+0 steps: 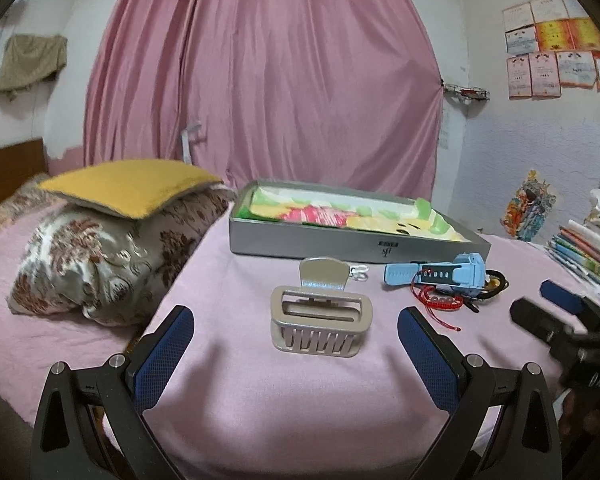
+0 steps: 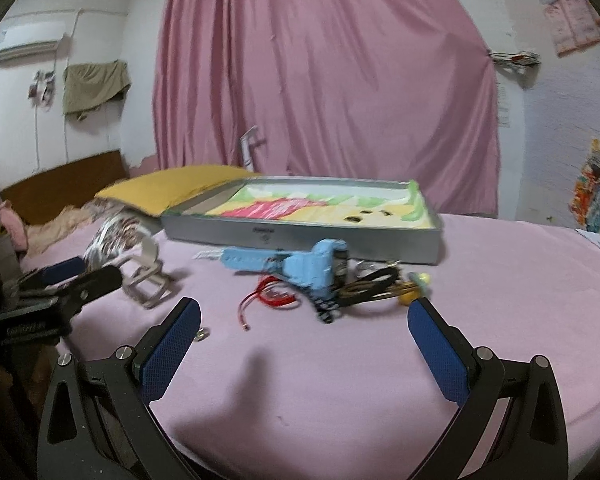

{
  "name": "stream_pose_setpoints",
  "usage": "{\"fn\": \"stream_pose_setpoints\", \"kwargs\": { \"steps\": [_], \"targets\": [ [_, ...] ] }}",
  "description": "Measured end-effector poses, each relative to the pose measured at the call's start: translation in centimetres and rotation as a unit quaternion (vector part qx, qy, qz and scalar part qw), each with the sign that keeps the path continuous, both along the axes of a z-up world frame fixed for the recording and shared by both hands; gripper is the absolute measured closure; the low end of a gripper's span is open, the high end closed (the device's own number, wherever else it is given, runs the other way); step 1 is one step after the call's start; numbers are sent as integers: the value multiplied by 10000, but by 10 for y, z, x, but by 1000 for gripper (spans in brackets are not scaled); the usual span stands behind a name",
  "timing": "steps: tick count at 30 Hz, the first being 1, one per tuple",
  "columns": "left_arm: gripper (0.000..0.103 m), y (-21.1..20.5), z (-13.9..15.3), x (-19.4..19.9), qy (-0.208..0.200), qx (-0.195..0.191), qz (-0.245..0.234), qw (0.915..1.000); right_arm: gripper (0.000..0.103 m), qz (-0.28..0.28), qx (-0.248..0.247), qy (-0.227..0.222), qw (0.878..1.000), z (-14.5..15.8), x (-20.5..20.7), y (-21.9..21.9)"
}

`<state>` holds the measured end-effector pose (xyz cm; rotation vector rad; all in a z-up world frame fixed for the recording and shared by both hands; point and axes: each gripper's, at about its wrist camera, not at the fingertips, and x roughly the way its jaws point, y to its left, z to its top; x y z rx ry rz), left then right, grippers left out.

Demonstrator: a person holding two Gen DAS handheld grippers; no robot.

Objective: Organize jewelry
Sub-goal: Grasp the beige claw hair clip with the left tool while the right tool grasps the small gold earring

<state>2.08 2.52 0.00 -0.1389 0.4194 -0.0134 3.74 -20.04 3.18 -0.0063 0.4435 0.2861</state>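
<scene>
Both grippers hover spread over the pink bed.
Left gripper (image 1: 296,344) gapes around the beige hair claw (image 1: 320,320) (untouched); right gripper (image 2: 304,344) wide apart, empty, facing the blue watch (image 2: 300,266).

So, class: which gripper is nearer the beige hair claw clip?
Left. The left gripper frames the beige hair claw clip straight ahead; the right gripper faces the blue watch instead.

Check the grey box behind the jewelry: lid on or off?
Off. The grey box is open-topped: its colourful lining shows inside the rim in both views. No jewelry visible inside; the hair claw and blue watch lie outside.
</scene>
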Motion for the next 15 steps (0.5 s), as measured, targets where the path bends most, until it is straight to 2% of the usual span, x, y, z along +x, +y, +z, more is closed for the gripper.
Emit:
{"fn": "stream_pose_setpoints", "kwargs": {
  "steps": [4,6,9,15],
  "targets": [
    [1,9,-3,12,284,-275,-183,9991,5,173,7,152,9997,-3,2,8],
    [7,10,-4,16,380,-352,-287,9982,19,258,29,252,9993,-5,4,12],
    [17,8,-6,20,484,-375,-401,9973,34,411,31,442,9982,-9,9,21],
    [30,5,-8,28,627,-488,-589,9951,53,693,-7,684,9952,-17,11,42]
  ]
}}
